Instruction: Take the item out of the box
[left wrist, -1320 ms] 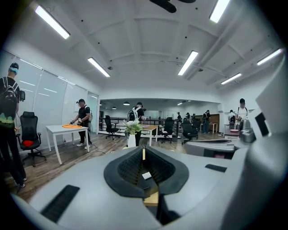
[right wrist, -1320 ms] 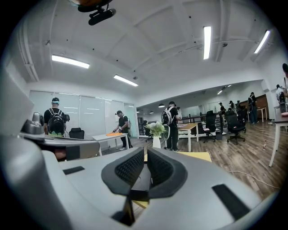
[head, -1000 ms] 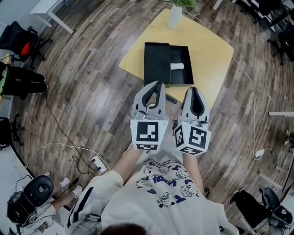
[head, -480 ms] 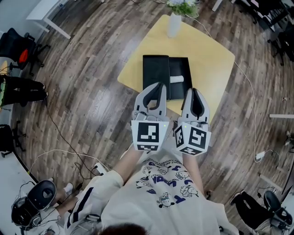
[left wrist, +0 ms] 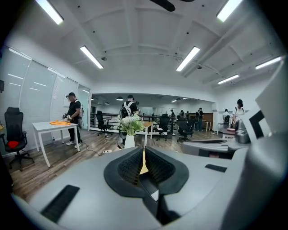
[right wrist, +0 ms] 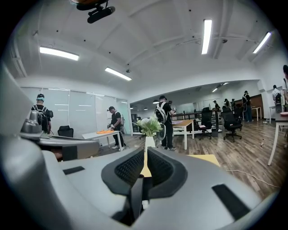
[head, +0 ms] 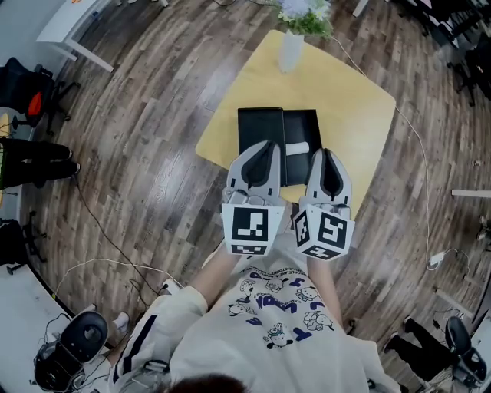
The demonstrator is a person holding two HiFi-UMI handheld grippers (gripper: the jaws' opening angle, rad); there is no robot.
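1. Nearest: person's printed white shirt, both arms held out in front. L gripper: jaws together, nothing betw them. R gripper: same, pressed together, empty.
2. In head view both tips overlap the near end of the black box. Height above it: can't tell.
3. Box is open. Lid lies flat, touching tray's left side. Item = small white roll, lying crosswise in the tray, about mid-length. Untouched.
4. Step, my read: approach / pre-grasp, nothing lifted yet. Next move needs one gripper opened, prob R since it's on the tray side. Dip nose into tray, straddle roll, clamp, lift straight up. Watch tray walls, tight fit likely. L could pin the lid/box if it slides.
5. Surface: yellow table, rounded corners. Only box plus white vase w/ flowers at far edge.
6. Room: wood-plank floor, loose cables, office chairs, white desks. Gripper views show several people far back, strip lights overhead.
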